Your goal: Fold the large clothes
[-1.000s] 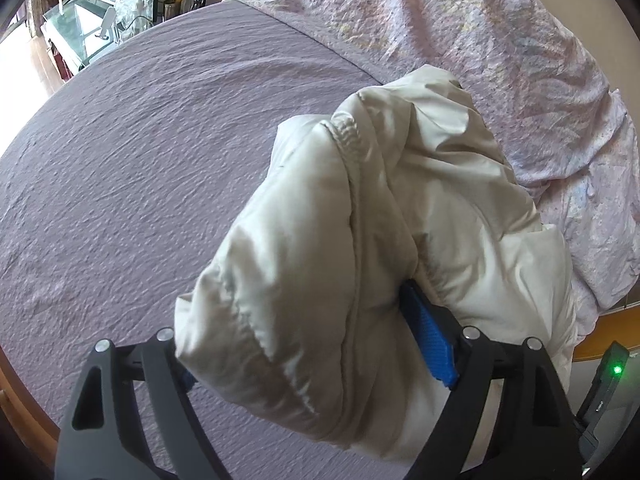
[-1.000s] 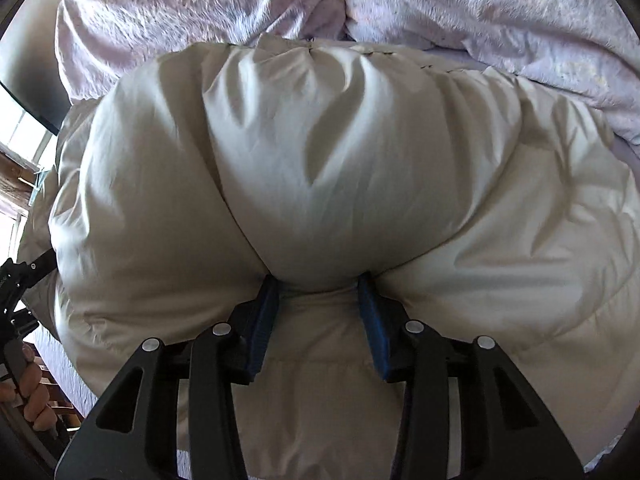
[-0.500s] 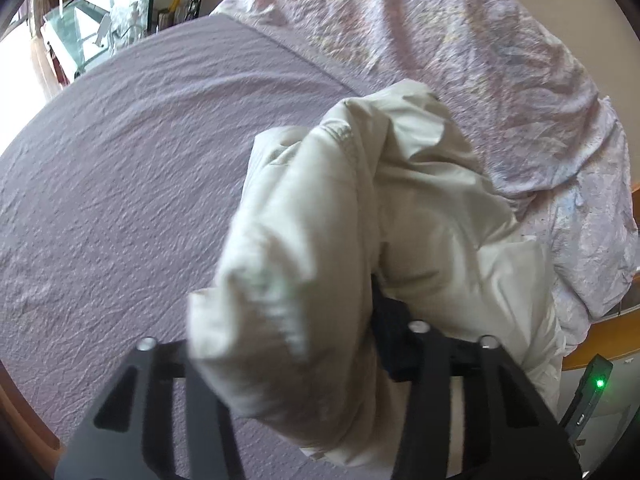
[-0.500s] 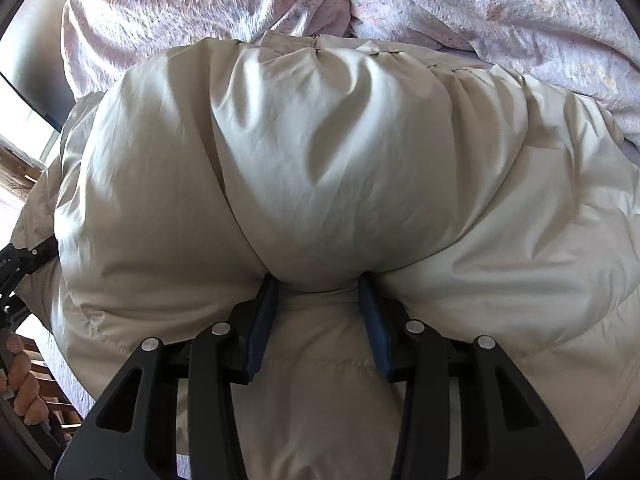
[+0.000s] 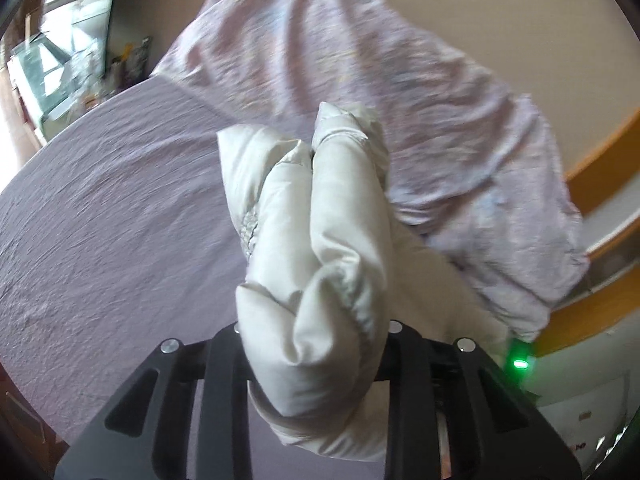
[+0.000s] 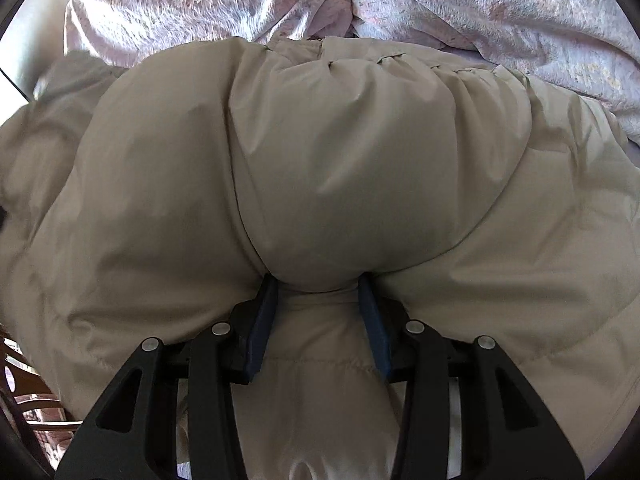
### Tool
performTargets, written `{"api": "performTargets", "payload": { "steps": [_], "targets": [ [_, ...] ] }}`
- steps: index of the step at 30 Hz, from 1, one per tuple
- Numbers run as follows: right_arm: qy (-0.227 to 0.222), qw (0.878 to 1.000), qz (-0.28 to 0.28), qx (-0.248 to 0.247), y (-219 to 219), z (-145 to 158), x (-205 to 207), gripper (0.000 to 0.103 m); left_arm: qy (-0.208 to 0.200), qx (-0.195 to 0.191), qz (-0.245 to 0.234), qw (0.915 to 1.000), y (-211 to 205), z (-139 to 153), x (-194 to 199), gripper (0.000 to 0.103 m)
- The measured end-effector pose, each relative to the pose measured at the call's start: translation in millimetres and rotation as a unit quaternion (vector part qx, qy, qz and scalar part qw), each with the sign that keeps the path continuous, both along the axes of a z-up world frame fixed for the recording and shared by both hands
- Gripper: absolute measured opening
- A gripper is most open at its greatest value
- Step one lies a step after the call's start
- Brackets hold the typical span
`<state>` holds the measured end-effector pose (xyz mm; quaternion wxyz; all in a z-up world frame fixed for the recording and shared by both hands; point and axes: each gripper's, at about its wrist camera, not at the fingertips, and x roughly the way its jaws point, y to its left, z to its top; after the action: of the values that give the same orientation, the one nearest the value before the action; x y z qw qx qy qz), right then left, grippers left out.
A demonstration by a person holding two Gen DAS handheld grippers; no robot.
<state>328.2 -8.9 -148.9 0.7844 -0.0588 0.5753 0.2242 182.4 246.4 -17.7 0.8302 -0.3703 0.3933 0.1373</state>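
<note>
Left tool (image 5: 314, 344) closing, clamped on jacket (image 5: 316, 240) bunch; right tool (image 6: 318, 292) clamped on jacket edge; bedsheet (image 5: 112, 208) bare leftward

One puffy cream jacket (image 5: 320, 264), one lilac bed sheet (image 5: 112, 216), one crumpled floral quilt (image 5: 400, 80), and two black grippers: left gripper (image 5: 316, 360), right gripper (image 6: 318, 300).

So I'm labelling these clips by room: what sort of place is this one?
Most likely a bedroom. The puffy cream jacket is being handled over a bed with a mauve sheet, a crumpled floral duvet is heaped at the far side, and a wooden bed frame runs along the wall.
</note>
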Motion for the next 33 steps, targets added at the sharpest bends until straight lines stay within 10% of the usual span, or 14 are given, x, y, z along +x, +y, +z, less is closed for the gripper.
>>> {"api": "performTargets", "payload": {
  "steps": [14, 33],
  "targets": [
    [0.03, 0.999, 0.018, 0.036, -36.3, 9.9, 22.8, 0.043, -0.073, 0.011, -0.127, 0.9892, -131.8, 62.3, 45.6, 0.026],
    [-0.035, 0.992, -0.082, 0.084, -216.4, 62.7, 40.9, 0.043, -0.038, 0.02, -0.249, 0.9675, -298.6, 45.5, 94.1, 0.027]
  ]
}}
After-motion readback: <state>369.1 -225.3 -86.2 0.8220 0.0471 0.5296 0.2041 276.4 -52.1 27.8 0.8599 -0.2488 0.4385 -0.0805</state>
